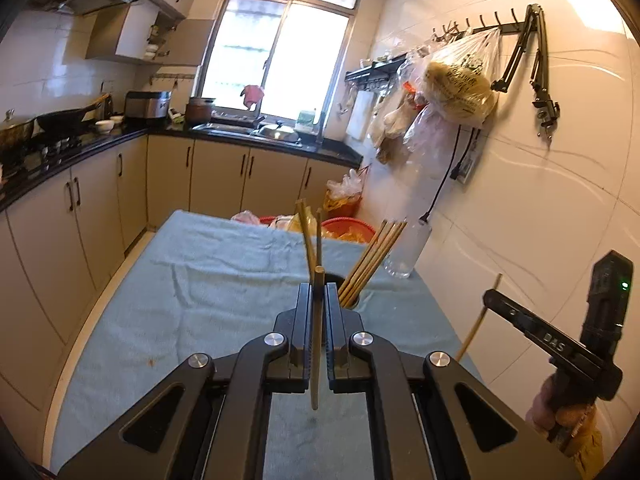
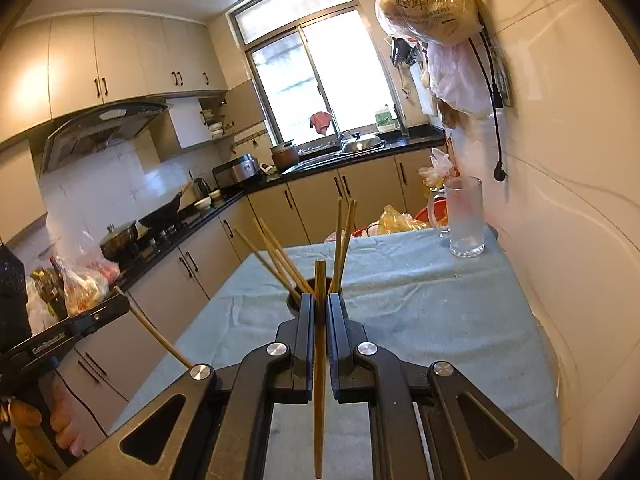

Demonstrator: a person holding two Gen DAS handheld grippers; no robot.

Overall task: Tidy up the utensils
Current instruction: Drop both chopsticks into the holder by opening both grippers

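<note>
My left gripper (image 1: 319, 286) is shut on one wooden chopstick (image 1: 316, 344), held upright just in front of a dark holder (image 1: 352, 300) with several chopsticks (image 1: 372, 256) leaning in it. My right gripper (image 2: 320, 296) is shut on another wooden chopstick (image 2: 319, 380), also just before the same holder (image 2: 295, 300), where several chopsticks (image 2: 280, 256) stand. The right gripper shows at the right of the left wrist view (image 1: 490, 300) with its chopstick (image 1: 478, 320). The left gripper shows at the left of the right wrist view (image 2: 120, 304) with its chopstick (image 2: 156, 332).
The holder stands on a table covered with a light blue cloth (image 1: 180, 300). A glass mug (image 2: 464, 216) stands at the table's far right by the tiled wall. Red basins with bags (image 1: 348, 230) sit behind the table. Kitchen counters (image 1: 100, 148) run along the left and back.
</note>
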